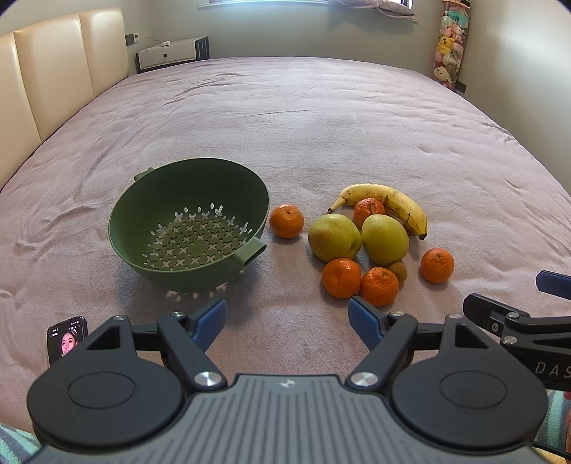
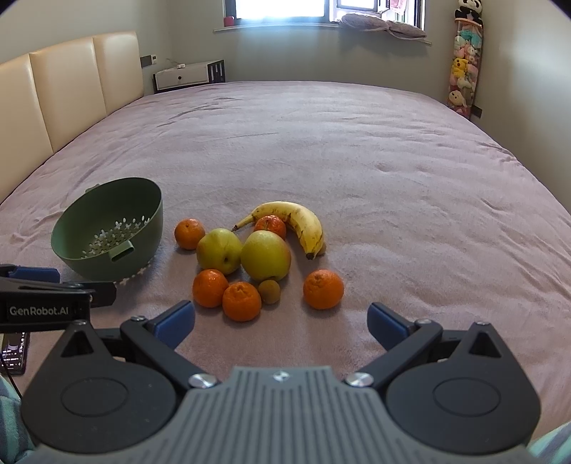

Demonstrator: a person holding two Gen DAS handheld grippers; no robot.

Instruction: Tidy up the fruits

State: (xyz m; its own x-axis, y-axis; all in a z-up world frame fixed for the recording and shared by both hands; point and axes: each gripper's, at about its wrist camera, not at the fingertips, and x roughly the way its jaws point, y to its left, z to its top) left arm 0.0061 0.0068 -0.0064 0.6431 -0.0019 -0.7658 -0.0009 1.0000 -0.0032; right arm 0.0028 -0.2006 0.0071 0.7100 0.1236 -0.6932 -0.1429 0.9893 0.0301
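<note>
Right wrist view: fruits (image 2: 266, 260) lie beyond both grippers' empty, spread jaws, beside the colander (image 2: 107, 232).

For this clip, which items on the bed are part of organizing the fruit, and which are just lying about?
Part of the job:
green colander, empty
banana
two green apples
five tangerines
small brown kiwi
left hand-held gripper and right hand-held gripper, both open

Lying about:
phone on the bed
bedside cabinet
plush toys in the corner

Bright window (image 2: 285, 9) backlight, sharp, fisheye-warped edges.
</note>
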